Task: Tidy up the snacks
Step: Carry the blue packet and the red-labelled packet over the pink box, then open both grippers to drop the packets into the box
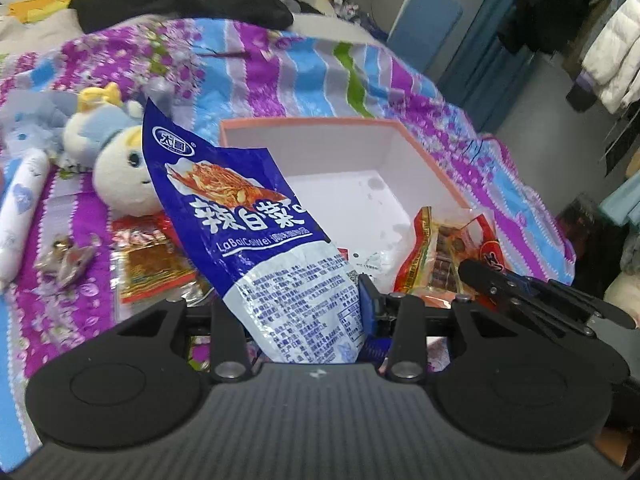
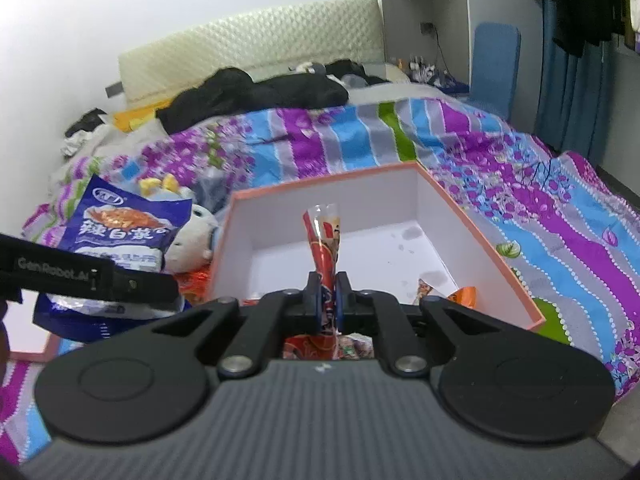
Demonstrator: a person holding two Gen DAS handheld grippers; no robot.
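Currently both grippers hold snack packets over the bed. Left gripper [image 1: 320,300]: closed on a blue packet [image 1: 240,216] at its lower white end; the packet stands up tilted, its top leaning toward the soft toy [image 1: 116,168]. Right gripper [image 2: 326,300]: jaws pinched tight on a red packet [image 2: 325,248], which stands upright between the pads [image 2: 312,300], its clear crimped top uppermost, raised over the near part of the box [image 2: 460,216].

Box: open, pink outside, white inside, resting on the striped purple-and-blue quilt [image 2: 520,200]. A few packets lie in its near corner [image 2: 460,294]; from the left view a red-orange one [image 1: 444,252] leans at the near wall.

Loose items on the quilt left of the box: a flat red packet [image 1: 148,264] and small silvery wrappers [image 1: 68,260]. Black clothing [image 2: 256,96] heaped by the headboard.
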